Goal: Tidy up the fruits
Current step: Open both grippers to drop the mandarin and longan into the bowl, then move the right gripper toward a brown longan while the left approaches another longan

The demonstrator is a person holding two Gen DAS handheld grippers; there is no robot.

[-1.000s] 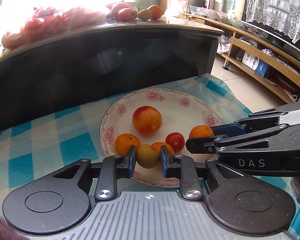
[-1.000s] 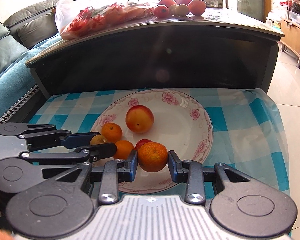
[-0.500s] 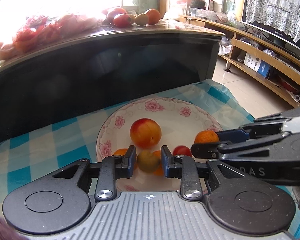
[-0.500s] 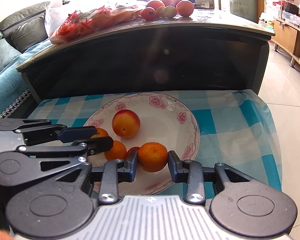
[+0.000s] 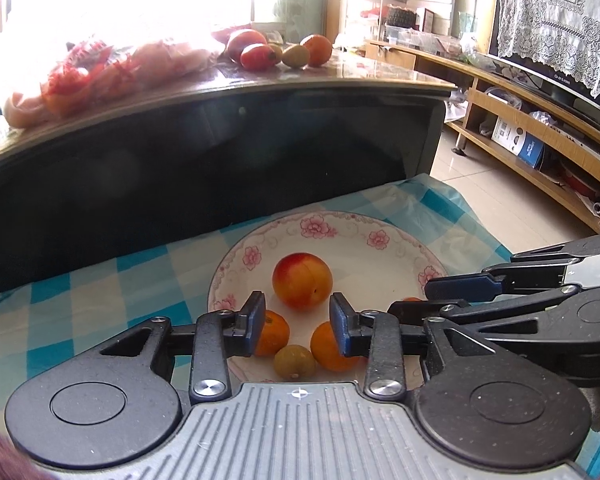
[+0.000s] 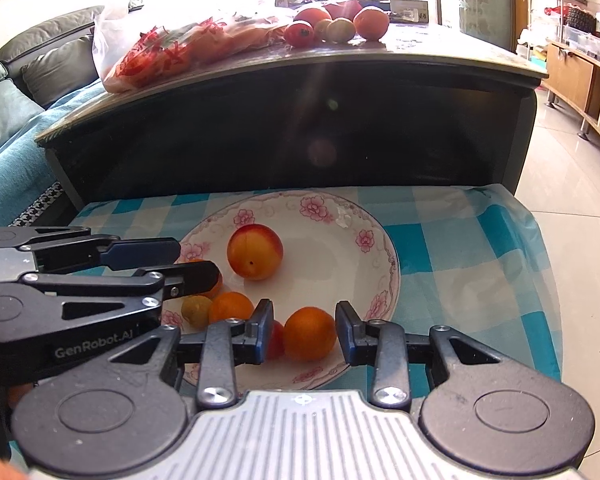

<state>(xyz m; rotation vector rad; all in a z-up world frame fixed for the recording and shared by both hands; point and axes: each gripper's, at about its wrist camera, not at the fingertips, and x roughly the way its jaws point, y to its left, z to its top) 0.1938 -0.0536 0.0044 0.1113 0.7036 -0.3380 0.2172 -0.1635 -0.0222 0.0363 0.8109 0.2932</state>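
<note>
A flowered white plate [image 5: 312, 224] [image 6: 394, 276] holds a red-yellow peach [image 5: 302, 287] [image 6: 255, 251], several oranges and a tomato [image 6: 276, 344]. My left gripper [image 5: 298, 324] [image 6: 198, 261] is open above the plate's near side. A small yellow-green fruit [image 5: 295, 362] [image 6: 196, 312] lies loose below its fingers, between two oranges [image 5: 274, 332] [image 5: 330, 346]. My right gripper [image 6: 304, 330] [image 5: 410, 298] is open. An orange [image 6: 309, 333] rests on the plate between its fingers, with a gap at its left side.
The plate sits on a blue-checked cloth [image 5: 80, 300] [image 6: 480, 248]. Behind it rises a dark table front [image 5: 260, 152]. Its top carries loose fruit [image 5: 276, 52] [image 6: 336, 26] and a red-printed bag [image 5: 100, 76]. A sofa [image 6: 12, 92] is at the left, wooden shelves [image 5: 540, 120] at the right.
My left gripper opened and the yellow-green fruit dropped onto the plate. The orange in my right gripper sank lower between the fingers and now rests on the plate. Both grippers drew back slightly.
</note>
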